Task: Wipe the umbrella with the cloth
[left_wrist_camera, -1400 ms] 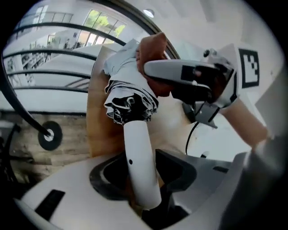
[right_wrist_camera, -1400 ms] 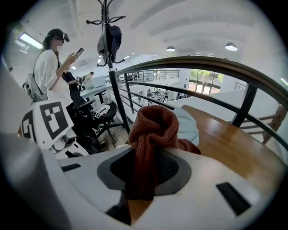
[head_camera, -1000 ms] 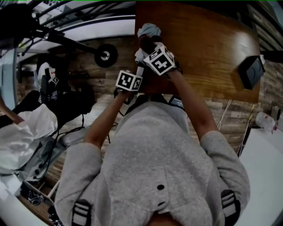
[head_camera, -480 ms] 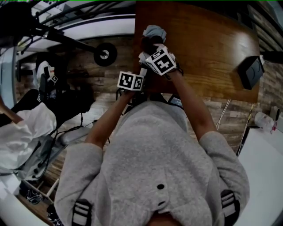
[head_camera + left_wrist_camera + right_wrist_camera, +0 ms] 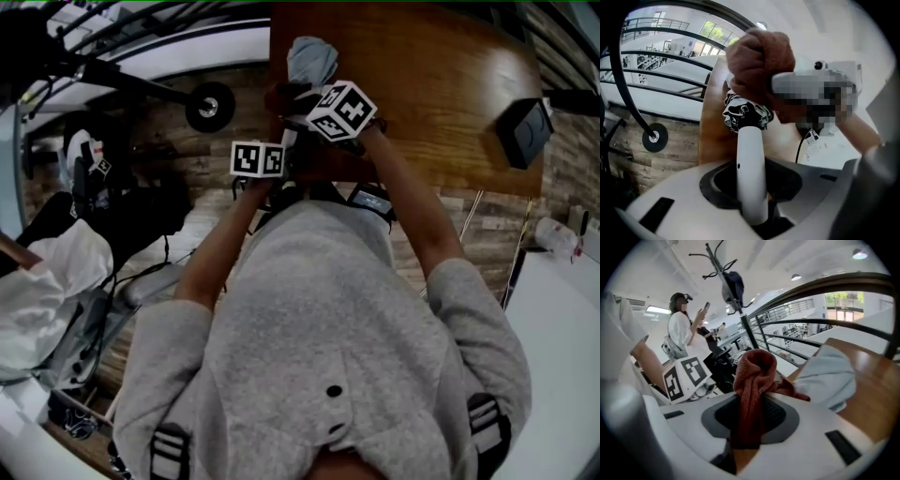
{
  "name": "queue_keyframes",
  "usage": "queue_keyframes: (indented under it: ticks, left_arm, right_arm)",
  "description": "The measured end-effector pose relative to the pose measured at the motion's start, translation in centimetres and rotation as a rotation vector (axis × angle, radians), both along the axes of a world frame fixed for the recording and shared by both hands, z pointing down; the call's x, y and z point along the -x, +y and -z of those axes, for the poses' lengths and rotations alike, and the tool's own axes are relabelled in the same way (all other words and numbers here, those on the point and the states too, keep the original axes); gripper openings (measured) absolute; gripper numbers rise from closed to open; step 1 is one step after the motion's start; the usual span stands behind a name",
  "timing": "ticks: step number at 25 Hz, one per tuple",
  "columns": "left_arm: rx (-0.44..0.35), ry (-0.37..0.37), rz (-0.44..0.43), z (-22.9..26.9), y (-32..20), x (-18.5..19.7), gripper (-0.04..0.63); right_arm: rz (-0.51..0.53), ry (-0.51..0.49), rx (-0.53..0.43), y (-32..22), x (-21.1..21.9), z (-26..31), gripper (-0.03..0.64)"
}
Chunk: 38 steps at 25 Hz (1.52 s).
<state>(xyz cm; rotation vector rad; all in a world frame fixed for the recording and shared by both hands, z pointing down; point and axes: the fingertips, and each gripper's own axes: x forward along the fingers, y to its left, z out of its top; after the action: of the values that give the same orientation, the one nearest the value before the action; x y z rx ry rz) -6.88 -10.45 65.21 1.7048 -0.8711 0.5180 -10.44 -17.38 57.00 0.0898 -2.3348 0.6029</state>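
Observation:
A folded umbrella has a white handle [image 5: 750, 159] and black-and-white patterned fabric [image 5: 745, 113]. The handle sits between the jaws of my left gripper [image 5: 751, 204], which have just been closing on it. A rust-red cloth [image 5: 752, 376] is pinched in my right gripper [image 5: 746, 427], which is shut. In the left gripper view the cloth [image 5: 759, 56] is bunched over the umbrella's fabric just past the handle. In the head view the left gripper [image 5: 267, 155] is at the table's near left corner and the right gripper [image 5: 328, 108] is just beyond it.
The wooden table [image 5: 450, 75] carries a pale blue fabric bundle [image 5: 312, 58] at its left edge and a black box [image 5: 525, 131] at the right. A wheeled frame [image 5: 208, 105] stands left of the table. A person [image 5: 682, 329] and a coat stand [image 5: 731, 282] are farther off.
My right gripper has slid the red cloth farther from me along the umbrella, toward the pale blue bundle. The left gripper has stayed at the table's corner.

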Motion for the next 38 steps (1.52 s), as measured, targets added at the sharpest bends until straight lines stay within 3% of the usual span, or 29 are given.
queue_keyframes:
  ticks: [5, 8, 10, 19, 24, 27, 30, 32, 35, 38]
  left_arm:
    - [0.009, 0.020, -0.009, 0.2, 0.0, -0.1, 0.130]
    - [0.019, 0.036, -0.011, 0.3, 0.1, 0.0, 0.130]
    - [0.020, 0.041, -0.014, 0.3, 0.2, 0.2, 0.129]
    - [0.050, 0.070, -0.036, 0.2, 0.2, -0.2, 0.130]
    - [0.058, 0.081, -0.043, 0.3, -0.3, -0.6, 0.130]
    - [0.038, 0.060, -0.038, 0.3, -0.9, -1.0, 0.132]
    - [-0.014, -0.007, -0.085, 0.3, -1.2, -1.4, 0.141]
    - [-0.047, -0.049, -0.137, 0.3, -1.3, -1.9, 0.155]
    - [-0.064, -0.051, -0.162, 0.5, -1.0, -2.3, 0.187]
    - [-0.096, -0.062, -0.184, 1.0, -0.8, -2.8, 0.290]
  right_arm:
    - [-0.306, 0.044, -0.096, -9.7, -5.5, 1.3, 0.103]
    - [-0.534, 0.149, -0.220, -15.4, -9.5, 1.3, 0.103]
    - [-0.624, 0.208, -0.221, -16.9, -11.1, 0.2, 0.101]
    - [-0.366, 0.251, -0.152, -4.9, -5.9, -3.9, 0.100]
    - [-0.301, 0.157, -0.035, 0.8, -4.9, -2.8, 0.098]
    - [-0.384, 0.014, 0.045, 1.2, -6.7, 0.0, 0.098]
    - [-0.502, -0.111, 0.050, -0.1, -9.2, 3.8, 0.098]
    - [-0.567, -0.156, 0.007, -1.1, -11.2, 6.3, 0.098]
    - [-0.665, -0.197, -0.093, -2.0, -14.2, 10.0, 0.100]
    - [-0.750, -0.223, -0.195, -2.2, -16.9, 13.5, 0.100]
